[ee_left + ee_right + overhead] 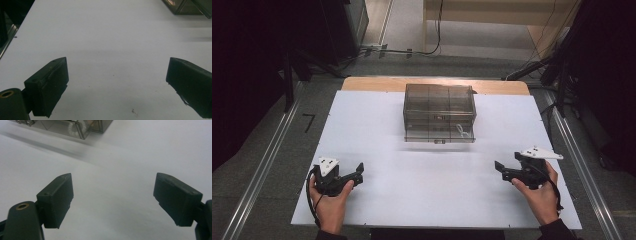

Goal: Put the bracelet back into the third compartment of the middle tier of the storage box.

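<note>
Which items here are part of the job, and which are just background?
Part of the job:
- smoky clear drawer box at the far middle of the white table
- small white thing in its lower drawer
- left gripper, open, holding nothing
- right gripper, open, holding nothing

Just lying about:
- cables on the floor beyond the table

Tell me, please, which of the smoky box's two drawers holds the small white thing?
The lower drawer of the box: the white thing lies at its right end, while the upper drawer looks empty.
</note>
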Action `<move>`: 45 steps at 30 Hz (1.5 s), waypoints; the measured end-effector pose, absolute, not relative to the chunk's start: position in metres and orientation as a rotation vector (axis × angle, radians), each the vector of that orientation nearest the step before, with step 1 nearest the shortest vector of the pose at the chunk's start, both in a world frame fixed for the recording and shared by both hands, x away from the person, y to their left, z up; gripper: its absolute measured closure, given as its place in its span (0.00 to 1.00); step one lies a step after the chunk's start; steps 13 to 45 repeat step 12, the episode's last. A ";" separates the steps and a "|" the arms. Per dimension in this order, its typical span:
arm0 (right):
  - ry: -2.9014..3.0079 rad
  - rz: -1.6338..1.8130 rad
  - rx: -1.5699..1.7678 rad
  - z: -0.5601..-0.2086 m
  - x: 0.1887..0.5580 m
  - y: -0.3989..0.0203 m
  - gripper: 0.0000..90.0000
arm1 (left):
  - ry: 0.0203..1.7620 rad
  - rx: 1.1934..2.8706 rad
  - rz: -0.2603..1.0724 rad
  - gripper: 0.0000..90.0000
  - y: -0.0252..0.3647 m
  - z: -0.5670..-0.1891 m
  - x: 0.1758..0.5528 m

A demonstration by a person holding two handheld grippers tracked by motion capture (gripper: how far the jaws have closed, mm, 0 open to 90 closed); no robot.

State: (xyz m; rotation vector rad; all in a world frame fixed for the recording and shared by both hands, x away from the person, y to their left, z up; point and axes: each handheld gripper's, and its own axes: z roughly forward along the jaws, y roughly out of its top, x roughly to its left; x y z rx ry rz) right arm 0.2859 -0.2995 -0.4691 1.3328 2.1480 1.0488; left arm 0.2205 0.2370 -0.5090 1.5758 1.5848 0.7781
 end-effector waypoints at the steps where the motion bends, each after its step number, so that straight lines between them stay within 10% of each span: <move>1: 2.140 1.048 1.349 -0.470 0.284 -0.303 0.16 | 1.585 1.576 0.778 0.05 0.237 -0.509 0.220; 45: 2.046 1.016 1.455 -0.477 0.265 -0.344 0.16 | 1.585 1.577 0.777 0.05 0.238 -0.509 0.220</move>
